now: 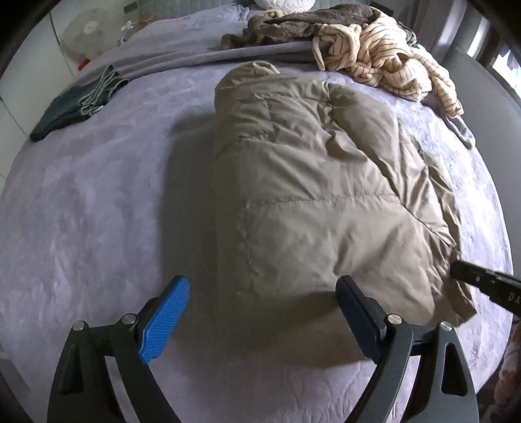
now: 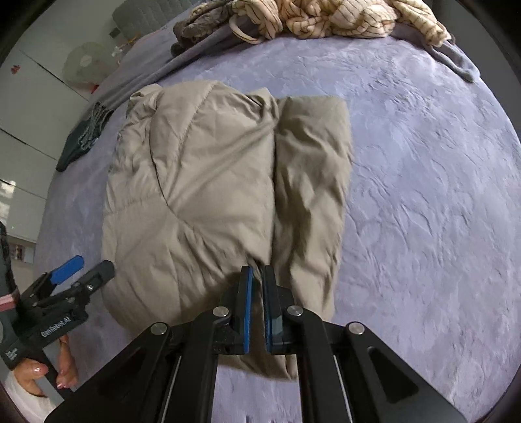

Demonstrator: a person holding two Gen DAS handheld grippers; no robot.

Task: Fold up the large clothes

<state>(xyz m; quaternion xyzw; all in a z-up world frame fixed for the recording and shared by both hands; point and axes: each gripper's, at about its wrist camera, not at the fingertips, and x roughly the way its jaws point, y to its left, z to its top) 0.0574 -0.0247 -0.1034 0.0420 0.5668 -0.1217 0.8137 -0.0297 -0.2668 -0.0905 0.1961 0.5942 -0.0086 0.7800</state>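
Black tongs (image 2: 257, 276), blue pads (image 1: 166, 320), silver screws.

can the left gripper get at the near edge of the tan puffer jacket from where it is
Probably yes. The left gripper hangs open just above the tan puffer jacket, its near edge lying between the fingers with nothing over it. The right gripper works the other side, apart.

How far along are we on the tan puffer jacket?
Done: the tan puffer jacket lies on the purple bed cover, sides folded inward into a long strip. In hand: the right gripper pinches its near hem; the left gripper hovers open. Left: folding it lengthwise, then the striped cream garment and brown garment piled behind.
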